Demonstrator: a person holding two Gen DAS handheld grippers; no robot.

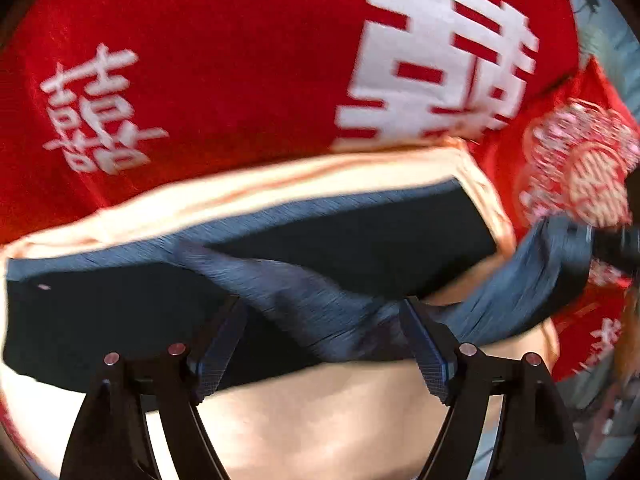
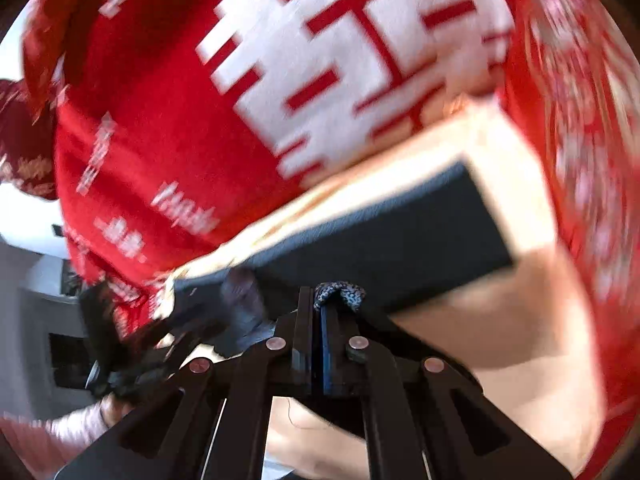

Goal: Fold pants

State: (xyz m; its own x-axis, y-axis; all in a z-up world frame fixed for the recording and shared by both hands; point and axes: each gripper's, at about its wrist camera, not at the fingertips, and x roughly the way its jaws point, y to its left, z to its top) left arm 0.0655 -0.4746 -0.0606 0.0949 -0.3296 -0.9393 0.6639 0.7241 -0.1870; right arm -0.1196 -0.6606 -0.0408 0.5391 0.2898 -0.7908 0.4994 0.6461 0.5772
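Dark navy pants (image 1: 280,276) lie across a pale peach cloth (image 1: 280,184) on a red bedspread. In the left wrist view my left gripper (image 1: 320,320) is open, its jaws wide apart on either side of a raised ridge of the pants fabric. The right gripper (image 1: 612,240) shows at the right edge, holding a lifted corner of the pants. In the right wrist view my right gripper (image 2: 320,304) is shut on a bunched edge of the pants (image 2: 340,294), with the rest of the pants (image 2: 400,232) stretching ahead. The image is motion-blurred.
The red bedspread (image 1: 200,60) with large white characters fills the background in both views. A patterned red cloth (image 1: 580,168) lies to the right. A person's hand and pink sleeve (image 2: 80,420) and grey furniture (image 2: 40,300) show at lower left of the right wrist view.
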